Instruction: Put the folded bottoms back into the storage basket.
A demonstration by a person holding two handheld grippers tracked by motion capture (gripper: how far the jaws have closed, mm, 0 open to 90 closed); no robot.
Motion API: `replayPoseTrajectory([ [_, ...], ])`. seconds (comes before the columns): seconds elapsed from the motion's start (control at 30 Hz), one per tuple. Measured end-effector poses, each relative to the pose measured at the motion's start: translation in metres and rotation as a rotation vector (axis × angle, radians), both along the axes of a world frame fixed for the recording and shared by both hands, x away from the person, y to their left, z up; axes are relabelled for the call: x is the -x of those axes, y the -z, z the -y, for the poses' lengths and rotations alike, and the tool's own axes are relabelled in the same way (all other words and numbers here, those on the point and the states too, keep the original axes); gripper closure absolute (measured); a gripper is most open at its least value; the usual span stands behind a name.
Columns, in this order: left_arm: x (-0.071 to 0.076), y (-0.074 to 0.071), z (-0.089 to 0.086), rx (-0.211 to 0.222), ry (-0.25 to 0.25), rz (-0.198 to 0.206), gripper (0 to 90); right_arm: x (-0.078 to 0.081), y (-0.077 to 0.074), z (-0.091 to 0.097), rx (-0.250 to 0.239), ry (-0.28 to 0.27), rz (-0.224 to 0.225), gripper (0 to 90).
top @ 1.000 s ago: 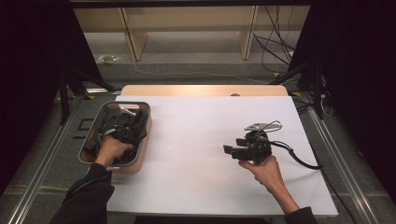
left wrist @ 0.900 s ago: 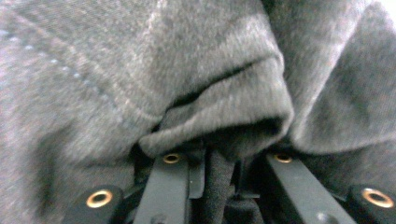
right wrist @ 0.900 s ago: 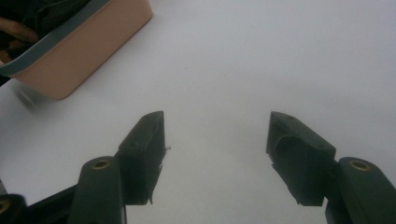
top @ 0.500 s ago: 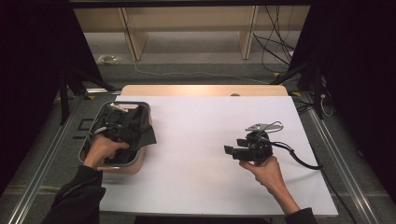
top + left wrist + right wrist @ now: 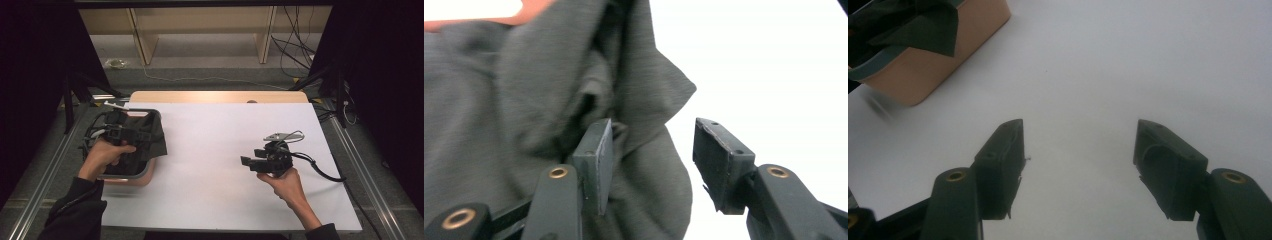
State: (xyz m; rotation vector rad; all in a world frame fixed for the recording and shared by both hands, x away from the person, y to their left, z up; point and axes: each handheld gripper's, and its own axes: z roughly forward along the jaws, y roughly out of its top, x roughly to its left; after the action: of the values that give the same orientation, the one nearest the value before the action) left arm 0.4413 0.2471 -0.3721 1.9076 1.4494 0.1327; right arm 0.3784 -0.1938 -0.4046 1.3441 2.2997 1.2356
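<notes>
Left gripper [image 5: 651, 150] has just been opening, jaws apart, nothing pinched; cloth [image 5: 145, 137] now lies released in bin [image 5: 142, 172]; right gripper [image 5: 1078, 165] gapes, idle

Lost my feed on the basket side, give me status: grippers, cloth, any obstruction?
Left gripper just opened, jaws apart over dark cloth, which drapes over basket rim. Right gripper open above bare table. No obstruction.
</notes>
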Motion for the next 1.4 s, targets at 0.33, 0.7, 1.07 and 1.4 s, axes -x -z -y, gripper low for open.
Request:
replayPoseTrajectory([
  [0.33, -0.015, 0.035, 0.023, -0.103, -0.025, -0.054, 48.9, -0.001, 0.004, -0.001, 0.008, -0.007, -0.008, 38.0],
  [0.7, -0.010, 0.027, 0.001, -0.062, 0.005, -0.031, 85.6, -0.001, 0.003, 0.001, 0.002, 0.000, -0.010, 38.3],
  [1.07, -0.030, 0.074, 0.002, -0.147, 0.017, -0.183, 86.1, -0.001, 0.003, 0.001, 0.001, 0.001, -0.011, 38.4],
  [1.4, -0.030, 0.073, 0.004, -0.152, 0.003, -0.166, 83.5, -0.001, 0.001, 0.003, -0.001, 0.004, -0.001, 38.4],
])
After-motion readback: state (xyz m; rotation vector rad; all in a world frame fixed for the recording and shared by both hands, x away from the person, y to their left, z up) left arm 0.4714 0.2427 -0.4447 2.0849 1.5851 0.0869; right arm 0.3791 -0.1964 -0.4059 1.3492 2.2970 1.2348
